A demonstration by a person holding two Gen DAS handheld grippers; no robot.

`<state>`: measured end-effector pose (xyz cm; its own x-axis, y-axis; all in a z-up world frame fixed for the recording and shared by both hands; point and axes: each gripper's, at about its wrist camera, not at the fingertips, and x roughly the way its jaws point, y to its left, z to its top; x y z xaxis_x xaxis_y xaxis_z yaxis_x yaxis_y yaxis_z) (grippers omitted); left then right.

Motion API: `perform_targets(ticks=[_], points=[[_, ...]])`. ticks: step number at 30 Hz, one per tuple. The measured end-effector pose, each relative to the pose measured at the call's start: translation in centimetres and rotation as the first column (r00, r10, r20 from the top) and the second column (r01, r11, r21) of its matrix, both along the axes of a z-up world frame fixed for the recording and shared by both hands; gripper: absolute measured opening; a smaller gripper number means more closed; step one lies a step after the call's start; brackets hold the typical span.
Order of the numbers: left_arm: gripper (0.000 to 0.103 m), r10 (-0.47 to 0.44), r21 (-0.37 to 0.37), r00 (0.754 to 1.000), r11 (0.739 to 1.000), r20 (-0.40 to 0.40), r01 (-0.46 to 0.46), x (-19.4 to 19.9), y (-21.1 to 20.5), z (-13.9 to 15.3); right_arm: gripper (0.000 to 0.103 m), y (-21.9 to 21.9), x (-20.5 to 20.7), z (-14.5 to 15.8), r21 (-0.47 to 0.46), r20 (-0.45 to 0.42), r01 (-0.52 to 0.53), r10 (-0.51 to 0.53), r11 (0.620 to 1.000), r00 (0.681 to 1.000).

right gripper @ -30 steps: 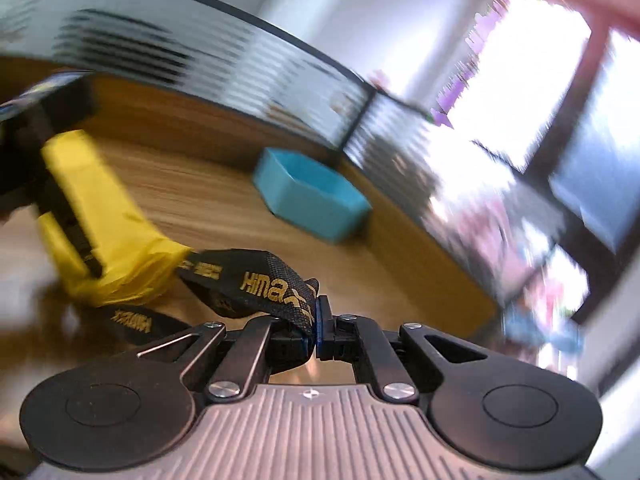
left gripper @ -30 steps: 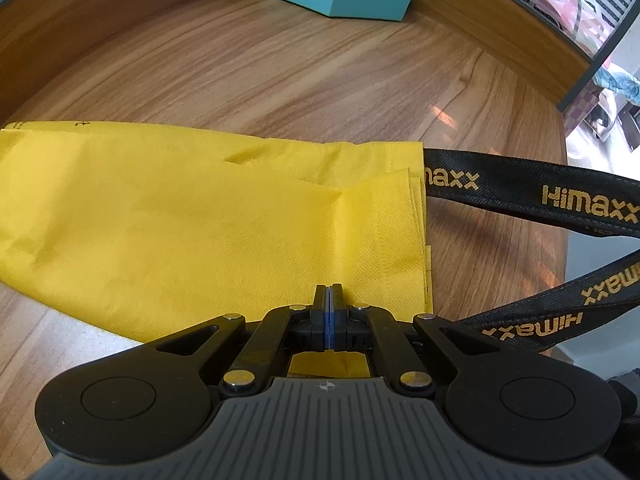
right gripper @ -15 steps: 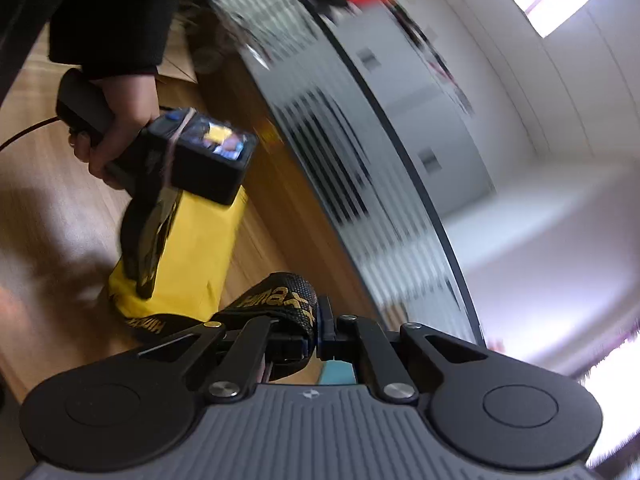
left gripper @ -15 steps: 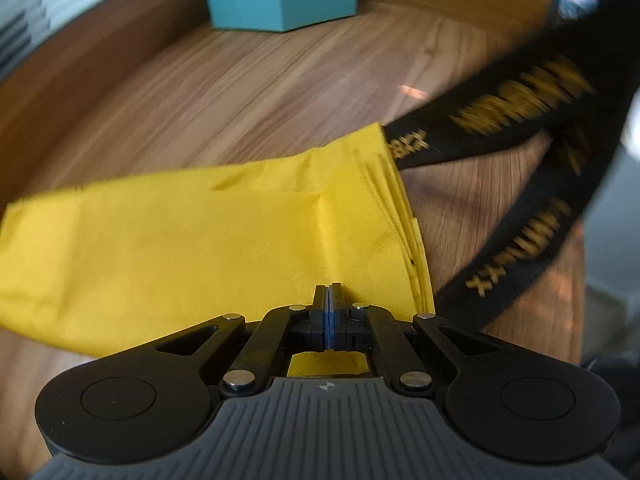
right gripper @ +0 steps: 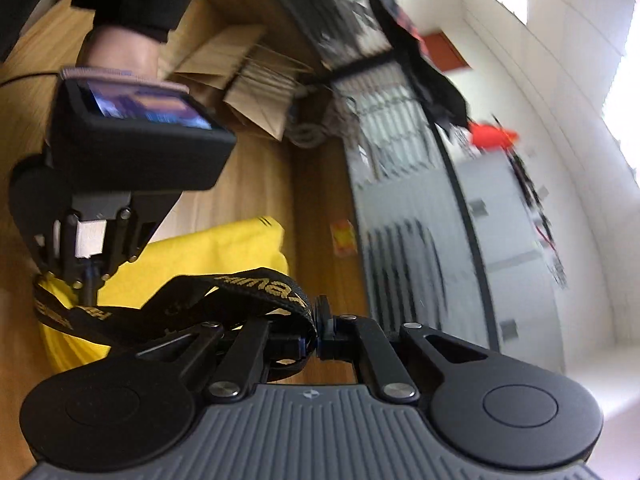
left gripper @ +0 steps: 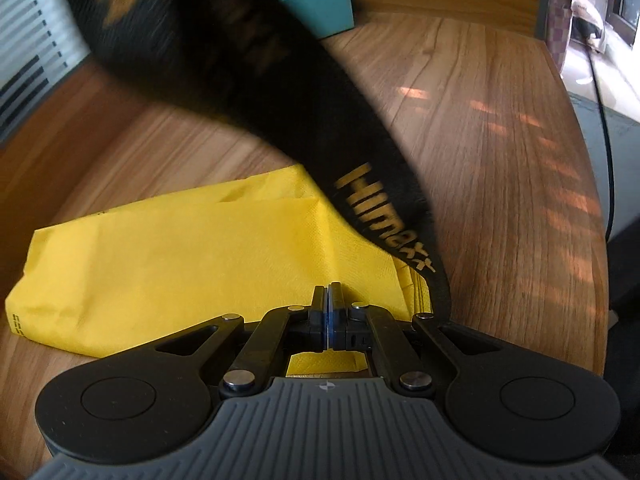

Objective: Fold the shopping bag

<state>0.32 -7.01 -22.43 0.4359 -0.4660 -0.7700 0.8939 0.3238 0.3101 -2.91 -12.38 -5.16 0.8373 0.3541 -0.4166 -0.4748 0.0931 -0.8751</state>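
**Soft yellow bag pinned at one corner while its strap is being swung over**

The yellow non-woven fabric shopping bag point(left gripper: 168, 264) is lying flattened on the brown wood-grain tabletop point(left gripper: 480, 168), already doubled into a long band with creased layers showing along its near edge. The left tool point(left gripper: 328, 304) is sitting with its jaws pressed together on the bag's near edge, close to the end where the straps come out; yellow cloth is showing both ahead of and beneath the closed tips. The right tool point(right gripper: 319, 320) is clamped on the black woven strap with gold lettering point(right gripper: 256, 292), and in the left wrist view that same strap point(left gripper: 372, 216) is arcing, blurred, up and across above the bag.

Judging by how it is lying, the bag is handling as a light, limp sheet: it is holding creases but offering no stiffness, so any unpinned part is likely sliding or unfolding when tugged. The webbing strap is looking denser and less stretchy than the cloth, which makes it a secure place to grip, though pulling it is dragging the bag's mouth along. The sensible holds are the ones being used: a layered edge near the strap end to anchor, and the strap's loop to steer. The smooth tabletop is probably giving little friction.

A turquoise box point(left gripper: 320, 4) is standing well apart at the far side.
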Motion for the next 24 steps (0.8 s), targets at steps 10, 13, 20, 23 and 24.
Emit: perform_targets(ticks=[10, 13, 20, 23, 24], points=[[0.0, -0.015, 0.035, 0.993, 0.999, 0.119, 0.011, -2.9, 0.9, -0.8, 0.003, 0.7, 7.3, -3.9, -0.115, -0.187, -0.237, 0.213, 0.965, 0.959], [0.0, 0.007, 0.037, 0.99, 0.999, 0.139, -0.012, -3.5, 0.6, -0.7, 0.004, 1.5, 9.0, -5.7, -0.147, -0.241, -0.28, 0.24, 0.949, 0.941], [0.0, 0.103, 0.009, 0.986, 0.994, 0.133, -0.105, -3.7, 0.1, -0.9, 0.004, 3.0, 11.8, -9.4, -0.166, -0.387, -0.332, 0.248, 0.929, 0.888], [0.0, 0.143, -0.012, 0.982, 0.99, 0.123, -0.143, -3.6, 0.0, -0.8, 0.004, 3.0, 12.0, -10.0, -0.159, -0.436, -0.344, 0.247, 0.925, 0.866], [0.0, 0.159, -0.021, 0.98, 0.987, 0.118, -0.158, -3.6, 0.0, -0.8, 0.004, 2.9, 12.0, -10.2, -0.165, -0.444, -0.35, 0.248, 0.922, 0.861]])
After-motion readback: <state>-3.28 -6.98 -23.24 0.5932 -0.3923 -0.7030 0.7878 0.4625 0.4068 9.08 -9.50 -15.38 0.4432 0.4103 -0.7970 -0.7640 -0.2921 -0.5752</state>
